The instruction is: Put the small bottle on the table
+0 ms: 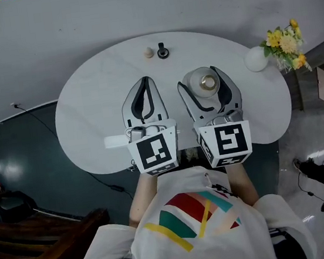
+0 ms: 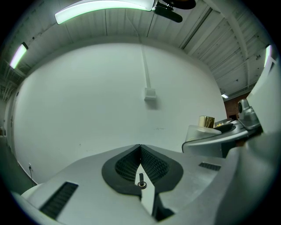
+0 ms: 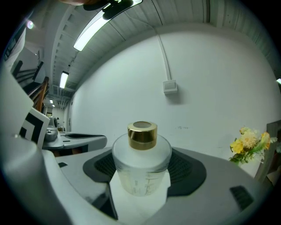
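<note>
One small bottle (image 3: 141,163) sits clamped in the right gripper (image 1: 201,79)

A white oval table (image 1: 84,124) stands against a plain white wall (image 1: 76,19), with dark teal floor (image 1: 17,157) at its left and glossy pale floor (image 1: 306,148) at its right. Dark wooden furniture (image 1: 46,242) sits at the lower left, and yellow flowers (image 1: 285,41) in a round white vase (image 1: 256,59) stand at the table's far right edge. Overhead a tube light (image 2: 105,9) glows on a panelled ceiling (image 2: 197,30), and a small box (image 2: 150,93) is fixed to the wall.
</note>
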Action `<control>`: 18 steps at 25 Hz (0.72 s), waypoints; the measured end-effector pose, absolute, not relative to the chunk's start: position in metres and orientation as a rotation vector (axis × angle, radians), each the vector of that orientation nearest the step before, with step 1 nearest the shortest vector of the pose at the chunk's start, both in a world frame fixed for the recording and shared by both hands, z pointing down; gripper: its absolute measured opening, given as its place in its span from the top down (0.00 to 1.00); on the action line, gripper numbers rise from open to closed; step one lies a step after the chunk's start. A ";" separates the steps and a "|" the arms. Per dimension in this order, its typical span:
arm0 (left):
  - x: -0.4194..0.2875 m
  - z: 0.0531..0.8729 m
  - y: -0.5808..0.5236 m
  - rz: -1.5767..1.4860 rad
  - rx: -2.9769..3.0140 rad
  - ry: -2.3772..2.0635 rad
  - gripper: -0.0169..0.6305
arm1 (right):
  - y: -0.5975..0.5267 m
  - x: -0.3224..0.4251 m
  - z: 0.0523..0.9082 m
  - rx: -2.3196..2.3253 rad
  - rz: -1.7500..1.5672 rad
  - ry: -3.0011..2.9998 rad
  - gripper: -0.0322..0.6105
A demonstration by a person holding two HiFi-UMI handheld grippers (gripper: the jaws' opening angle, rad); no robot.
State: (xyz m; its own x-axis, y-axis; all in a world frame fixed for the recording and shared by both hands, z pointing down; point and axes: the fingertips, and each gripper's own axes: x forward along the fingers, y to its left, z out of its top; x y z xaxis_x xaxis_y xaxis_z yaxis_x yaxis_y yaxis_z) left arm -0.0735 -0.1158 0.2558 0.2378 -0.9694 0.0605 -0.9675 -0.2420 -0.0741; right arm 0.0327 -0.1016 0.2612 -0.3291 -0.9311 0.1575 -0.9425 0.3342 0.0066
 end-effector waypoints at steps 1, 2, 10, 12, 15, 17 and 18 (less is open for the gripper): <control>-0.073 0.256 -0.119 -0.149 -2.454 1.920 0.95 | -0.105 0.034 0.263 1.739 0.131 -2.448 0.42; -0.072 0.257 -0.122 -0.151 -2.453 1.919 0.95 | -0.109 0.036 0.264 1.741 0.131 -2.441 0.42; -0.068 0.264 -0.140 -0.138 -2.459 1.926 0.95 | -0.152 0.052 0.284 1.727 0.113 -2.375 0.42; -0.068 0.268 -0.144 -0.155 -2.457 1.926 0.95 | -0.167 0.057 0.294 1.712 0.125 -2.357 0.42; -0.066 0.274 -0.149 -0.187 -2.449 1.922 0.95 | -0.189 0.067 0.311 1.713 0.155 -2.334 0.42; -0.065 0.280 -0.151 -0.207 -2.450 1.928 0.95 | -0.203 0.075 0.321 1.723 0.176 -2.318 0.42; -0.064 0.284 -0.152 -0.223 -2.452 1.932 0.95 | -0.210 0.079 0.325 1.725 0.183 -2.308 0.42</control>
